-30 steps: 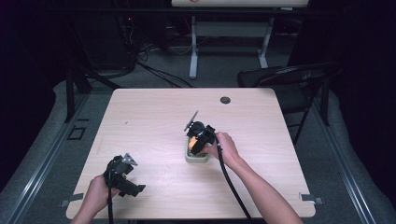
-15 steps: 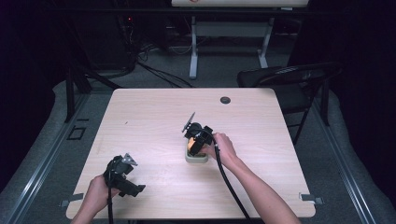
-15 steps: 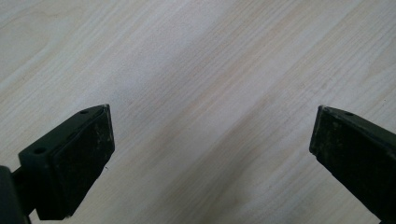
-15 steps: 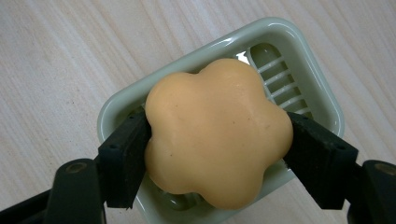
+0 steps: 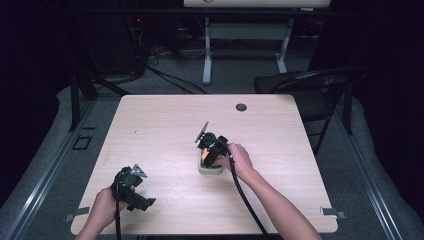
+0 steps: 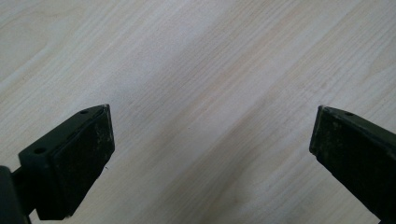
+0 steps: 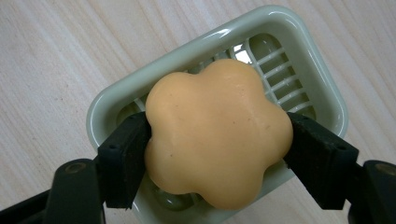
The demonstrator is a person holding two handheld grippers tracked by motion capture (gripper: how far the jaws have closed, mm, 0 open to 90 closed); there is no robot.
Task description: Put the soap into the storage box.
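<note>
Peach-orange and flower-shaped, the soap (image 7: 217,133) sits clenched between my right gripper's (image 7: 217,140) pads, over the slatted floor of the pale green soap dish (image 7: 299,51) near the middle of the wooden table (image 5: 150,130). My left gripper (image 6: 210,154) idles released over bare wood at the near left corner. I judge this the gripping step; whether the soap is going in or coming out I cannot tell, so the next move calls for a level, gentle motion that does not tip the dish.
</note>
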